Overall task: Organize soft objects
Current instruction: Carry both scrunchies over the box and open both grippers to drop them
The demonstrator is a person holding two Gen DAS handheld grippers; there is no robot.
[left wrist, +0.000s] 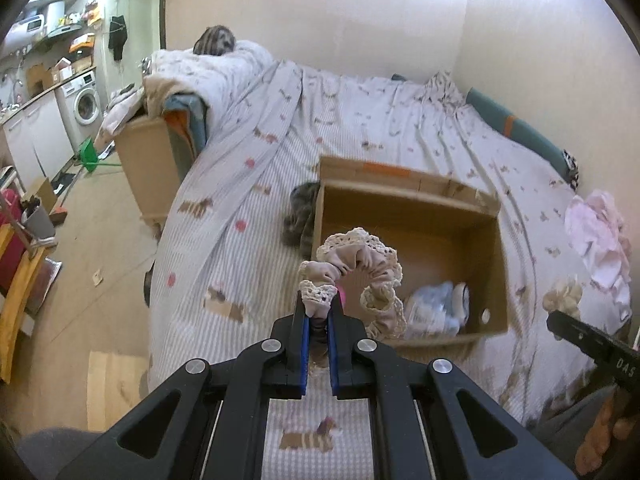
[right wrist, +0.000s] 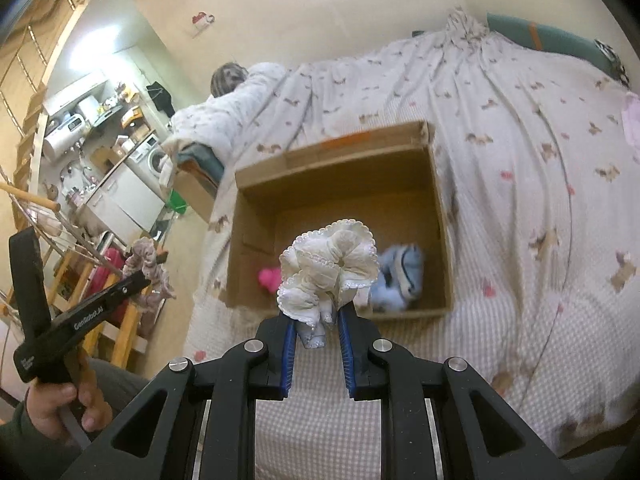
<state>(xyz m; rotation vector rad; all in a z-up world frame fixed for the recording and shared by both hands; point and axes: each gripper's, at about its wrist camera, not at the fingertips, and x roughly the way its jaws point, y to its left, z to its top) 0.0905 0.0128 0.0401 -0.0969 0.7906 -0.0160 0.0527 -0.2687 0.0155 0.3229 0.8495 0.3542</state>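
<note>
My left gripper is shut on a beige lace-edged scrunchie and holds it in the air in front of an open cardboard box on the bed. My right gripper is shut on a white frilly scrunchie, held above the near edge of the same box. Inside the box lie a light blue soft item and a pink item. The left gripper with its scrunchie also shows in the right wrist view.
A cream scrunchie and a pink cloth lie on the bed right of the box. A cat lies against the box's left side. Another box with bedding stands at the bed's left end. The floor lies left.
</note>
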